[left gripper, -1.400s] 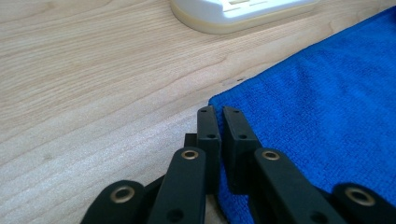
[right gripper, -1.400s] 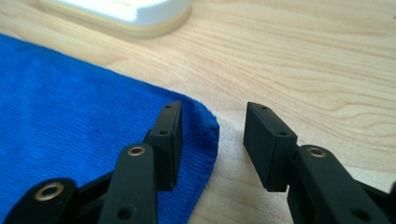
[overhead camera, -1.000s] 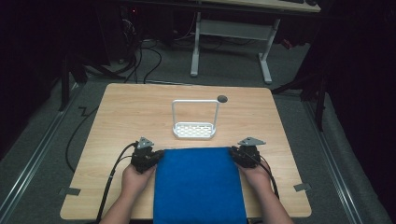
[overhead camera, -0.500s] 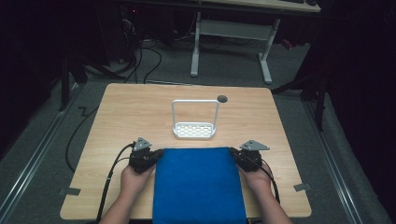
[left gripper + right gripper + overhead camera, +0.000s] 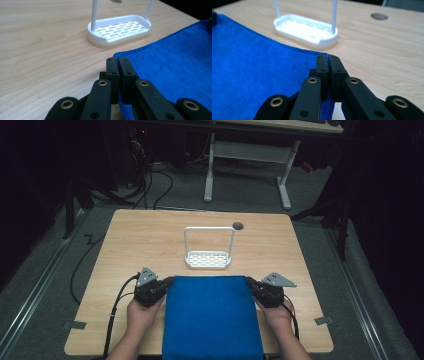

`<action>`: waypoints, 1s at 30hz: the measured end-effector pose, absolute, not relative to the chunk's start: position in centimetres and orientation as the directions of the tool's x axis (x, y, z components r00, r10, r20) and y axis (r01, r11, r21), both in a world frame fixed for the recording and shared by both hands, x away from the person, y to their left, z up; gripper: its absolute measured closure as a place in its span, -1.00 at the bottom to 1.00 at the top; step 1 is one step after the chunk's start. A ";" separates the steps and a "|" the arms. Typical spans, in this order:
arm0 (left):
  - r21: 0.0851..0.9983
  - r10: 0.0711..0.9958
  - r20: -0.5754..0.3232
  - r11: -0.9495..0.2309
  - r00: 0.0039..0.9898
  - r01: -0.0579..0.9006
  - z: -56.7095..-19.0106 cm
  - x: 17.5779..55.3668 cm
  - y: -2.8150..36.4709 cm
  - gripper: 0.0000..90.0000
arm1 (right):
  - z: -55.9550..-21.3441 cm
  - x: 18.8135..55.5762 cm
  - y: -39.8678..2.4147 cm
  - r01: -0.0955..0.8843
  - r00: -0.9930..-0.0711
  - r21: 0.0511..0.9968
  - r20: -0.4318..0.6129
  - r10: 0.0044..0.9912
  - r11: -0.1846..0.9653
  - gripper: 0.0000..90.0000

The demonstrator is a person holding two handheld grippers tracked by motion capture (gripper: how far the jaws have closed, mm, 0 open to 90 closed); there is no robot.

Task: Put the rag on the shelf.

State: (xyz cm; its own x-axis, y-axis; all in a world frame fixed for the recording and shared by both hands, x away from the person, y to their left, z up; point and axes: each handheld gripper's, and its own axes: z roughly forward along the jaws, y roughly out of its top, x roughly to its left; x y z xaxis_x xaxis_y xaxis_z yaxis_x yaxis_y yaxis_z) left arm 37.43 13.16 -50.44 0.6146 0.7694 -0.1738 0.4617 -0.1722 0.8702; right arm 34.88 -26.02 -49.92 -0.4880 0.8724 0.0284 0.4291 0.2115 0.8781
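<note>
1. Dark room, cables on the floor, a desk frame behind; pale wood tabletop (image 5: 150,235) lit in the middle.
2. Blue cloth (image 5: 212,320) lies spread on the near half of the tabletop, its near edge hanging over the person's side, its far edge just short of a white slotted rack (image 5: 208,259) with a tall wire hoop.
3. Left gripper (image 5: 169,281) at the cloth's far left corner. In the left gripper view the jaws are pressed together with the blue hem caught between them.
4. Right gripper (image 5: 249,281) at the far right corner, likewise clamped on the hem in the right gripper view.
5. Handling, by judgement: terry-like weave, soft, light, no stiffness. It will sag between the two held corners and drag across the wood. Not fragile, not slippery.
6. Best hold: the corners, well inside the hem so the fabric cannot slip out. Keep both grips level, or the cloth skews toward the rack.
</note>
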 end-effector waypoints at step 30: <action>0.975 0.775 -0.111 -0.036 0.623 0.218 -42.4 35.6 14.3 0.96 | -41.9 33.1 -24.5 0.120 -0.479 0.986 -0.041 0.877 0.112 0.97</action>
State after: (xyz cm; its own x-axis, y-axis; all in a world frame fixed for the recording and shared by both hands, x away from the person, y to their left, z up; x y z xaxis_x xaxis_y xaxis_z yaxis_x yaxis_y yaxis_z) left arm 35.62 14.30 -42.42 0.6226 0.7746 -0.1108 0.2183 -0.0360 0.9752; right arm 33.12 -24.54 -41.94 -0.4787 0.8770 -0.0411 0.1198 0.1116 0.9865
